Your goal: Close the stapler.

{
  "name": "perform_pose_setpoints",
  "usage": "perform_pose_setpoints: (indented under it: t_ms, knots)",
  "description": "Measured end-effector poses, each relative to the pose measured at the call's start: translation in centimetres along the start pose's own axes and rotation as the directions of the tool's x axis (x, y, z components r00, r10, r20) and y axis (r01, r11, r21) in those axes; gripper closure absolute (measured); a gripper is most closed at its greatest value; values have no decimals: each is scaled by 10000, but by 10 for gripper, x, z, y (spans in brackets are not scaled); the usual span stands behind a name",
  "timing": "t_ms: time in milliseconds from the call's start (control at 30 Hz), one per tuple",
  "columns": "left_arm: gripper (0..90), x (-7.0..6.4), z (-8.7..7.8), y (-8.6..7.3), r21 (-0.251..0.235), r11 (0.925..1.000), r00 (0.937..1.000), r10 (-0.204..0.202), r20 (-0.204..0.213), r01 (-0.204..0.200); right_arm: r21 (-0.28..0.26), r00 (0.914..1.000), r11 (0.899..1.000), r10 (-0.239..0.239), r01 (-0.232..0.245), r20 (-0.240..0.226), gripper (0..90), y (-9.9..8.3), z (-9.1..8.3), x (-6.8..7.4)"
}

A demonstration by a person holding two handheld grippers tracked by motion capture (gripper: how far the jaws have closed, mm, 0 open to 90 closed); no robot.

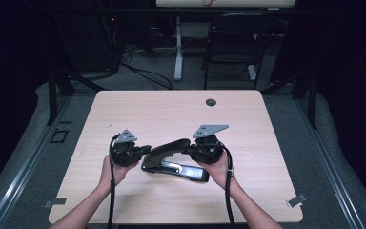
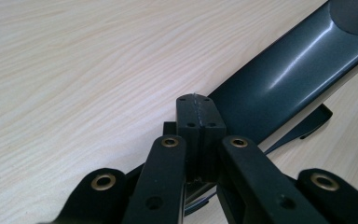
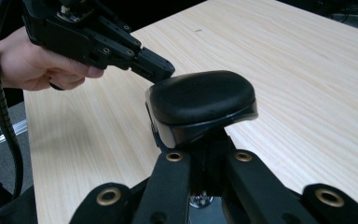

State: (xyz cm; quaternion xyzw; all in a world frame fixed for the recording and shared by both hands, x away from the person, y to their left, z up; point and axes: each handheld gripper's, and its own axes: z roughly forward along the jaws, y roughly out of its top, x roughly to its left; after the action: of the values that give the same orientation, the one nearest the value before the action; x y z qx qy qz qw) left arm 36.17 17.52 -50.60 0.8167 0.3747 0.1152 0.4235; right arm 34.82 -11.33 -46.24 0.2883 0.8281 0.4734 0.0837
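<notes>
Near the table's (image 1: 124,200) front edge lay the black stapler (image 1: 174,164). The left gripper (image 1: 145,150), jaws together, met its hinge end; the right gripper (image 1: 190,149) pinched its lever, which needed steadying.

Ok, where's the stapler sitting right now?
In the high view the black stapler lies near the table's front edge, about midway across, between the left gripper and the right gripper, its top arm raised.
</notes>
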Motion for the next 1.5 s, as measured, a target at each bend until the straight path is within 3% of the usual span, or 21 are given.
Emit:
perform_pose_setpoints:
  t_ms: [700,1133,1500]
  knots:
    - [900,-6,9,-1,263,9991,9995,325,-2,-325,720,9966,9961,465,-513,676,900,-33,-14,-12]
    - [900,-6,11,-2,409,9986,9995,328,47,-330,1221,9949,9905,534,-637,857,900,-45,-14,-17]
    - [900,-7,11,-2,471,9983,9994,348,85,-352,1201,9930,9890,761,-868,908,900,-46,-13,-27]
